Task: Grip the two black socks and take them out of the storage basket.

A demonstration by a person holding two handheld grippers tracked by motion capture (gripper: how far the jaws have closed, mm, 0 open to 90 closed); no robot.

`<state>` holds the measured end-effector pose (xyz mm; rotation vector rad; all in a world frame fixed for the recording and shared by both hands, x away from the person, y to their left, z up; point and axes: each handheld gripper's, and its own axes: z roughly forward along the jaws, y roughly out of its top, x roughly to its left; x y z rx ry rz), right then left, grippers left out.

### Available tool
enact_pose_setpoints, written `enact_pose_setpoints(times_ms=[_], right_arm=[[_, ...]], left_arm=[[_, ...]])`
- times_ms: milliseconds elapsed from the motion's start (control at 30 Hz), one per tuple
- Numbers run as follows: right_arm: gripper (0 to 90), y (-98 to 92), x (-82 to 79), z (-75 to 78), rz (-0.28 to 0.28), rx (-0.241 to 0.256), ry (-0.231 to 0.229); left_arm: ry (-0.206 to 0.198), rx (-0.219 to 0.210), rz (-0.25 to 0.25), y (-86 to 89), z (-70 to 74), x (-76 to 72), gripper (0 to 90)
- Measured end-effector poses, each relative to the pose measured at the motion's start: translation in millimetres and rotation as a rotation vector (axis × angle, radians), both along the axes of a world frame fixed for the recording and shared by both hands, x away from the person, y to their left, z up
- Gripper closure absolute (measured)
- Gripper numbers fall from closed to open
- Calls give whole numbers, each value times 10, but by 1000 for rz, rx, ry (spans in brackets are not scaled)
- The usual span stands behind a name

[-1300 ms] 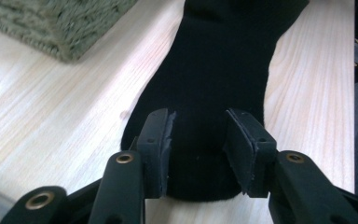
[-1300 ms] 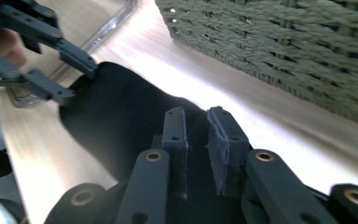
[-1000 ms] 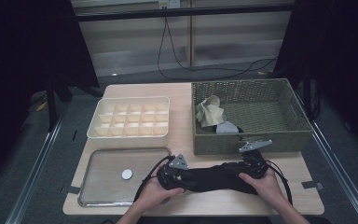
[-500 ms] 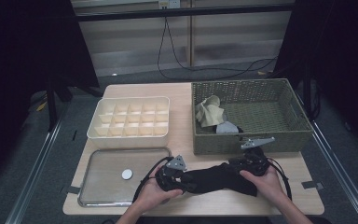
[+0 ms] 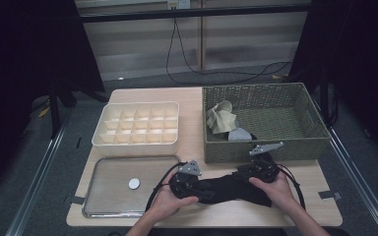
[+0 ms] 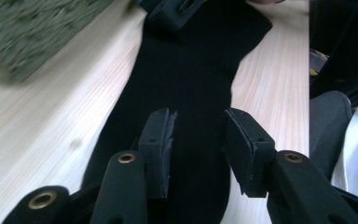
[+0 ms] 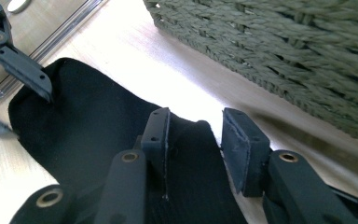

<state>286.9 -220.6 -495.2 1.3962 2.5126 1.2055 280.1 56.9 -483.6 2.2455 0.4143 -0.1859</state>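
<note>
Both grippers, the left gripper (image 5: 197, 189) and the right gripper (image 5: 248, 178), stand with jaws parted over the black sock (image 5: 229, 188), gripping nothing, which lies flat on the table's (image 5: 197, 105) near edge, just before the woven basket (image 5: 295, 147).

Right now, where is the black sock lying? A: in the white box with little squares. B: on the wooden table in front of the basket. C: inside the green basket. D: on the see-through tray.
B: the black sock lies flat on the wooden table, between the two grippers and in front of the green basket.
</note>
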Motion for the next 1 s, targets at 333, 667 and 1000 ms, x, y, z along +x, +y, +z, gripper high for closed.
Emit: enact_pose_setpoints(times_ms=[333,667,1000], right_arm=[[861,-17,13,-20,11,26,20],[871,-22,-31,71,21,74,-13],[872,-10,-139,174,27,131,-34]], left_arm=[[24,14,-65,-301,-50,-40,619],[59,0,-126,-607,-118,-23,774],[70,19,-110,-620,-175,33,757]])
